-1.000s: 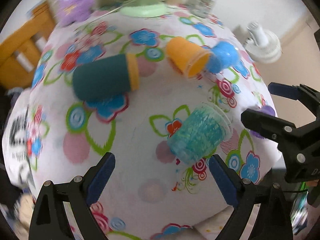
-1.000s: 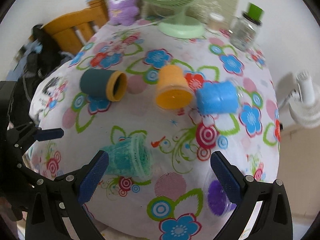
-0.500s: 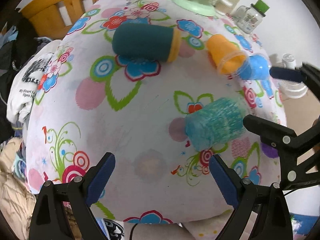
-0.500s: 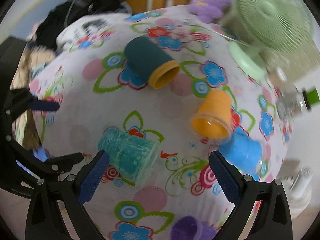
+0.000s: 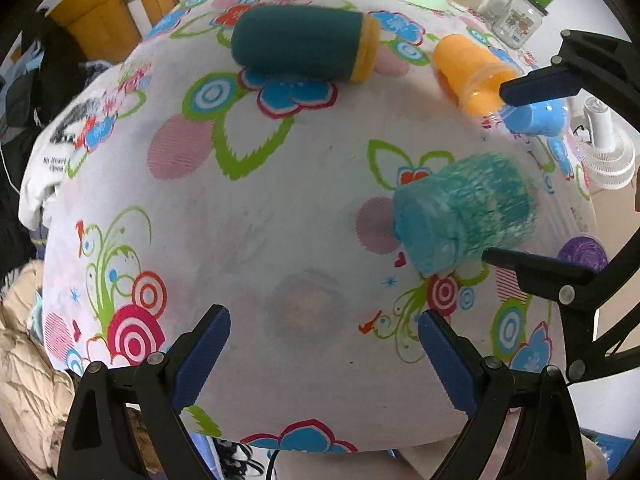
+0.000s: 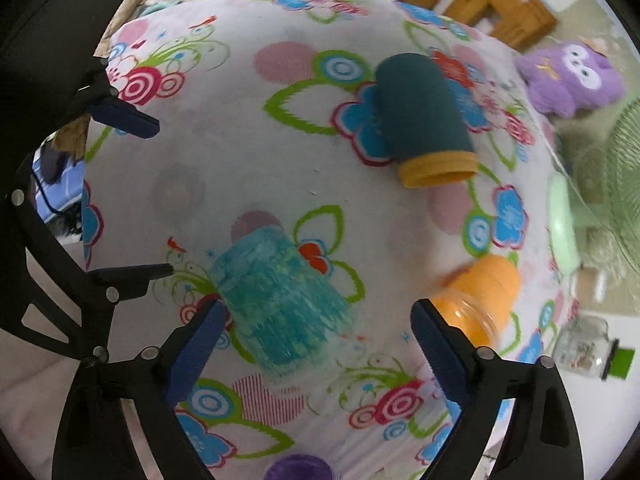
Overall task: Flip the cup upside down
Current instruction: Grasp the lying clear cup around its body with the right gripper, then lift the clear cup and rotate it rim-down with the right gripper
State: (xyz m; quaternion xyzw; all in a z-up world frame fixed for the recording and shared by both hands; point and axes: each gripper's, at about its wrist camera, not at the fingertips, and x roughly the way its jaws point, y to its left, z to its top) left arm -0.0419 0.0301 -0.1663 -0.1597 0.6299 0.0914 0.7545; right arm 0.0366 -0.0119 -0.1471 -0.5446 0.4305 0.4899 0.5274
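A clear cup with teal streaks (image 5: 464,222) lies on its side on the flowered tablecloth (image 5: 248,216); it also shows in the right wrist view (image 6: 280,304). My right gripper (image 6: 316,344) is open, its fingers on either side of the cup's rim end, not touching. In the left wrist view the right gripper (image 5: 532,172) spans the cup's far end. My left gripper (image 5: 324,356) is open and empty, in front and left of the cup.
A dark teal cup with a yellow rim (image 5: 304,50), an orange cup (image 5: 472,74) and a blue cup (image 5: 536,118) lie on their sides. A purple cup (image 5: 582,250), a glass jar (image 5: 516,20), a green fan (image 6: 600,184) and a purple plush (image 6: 568,76) stand around.
My right gripper has swung round and closed in until its open fingers flank the teal cup. My left gripper has drawn nearer over the table. The cups have not moved.
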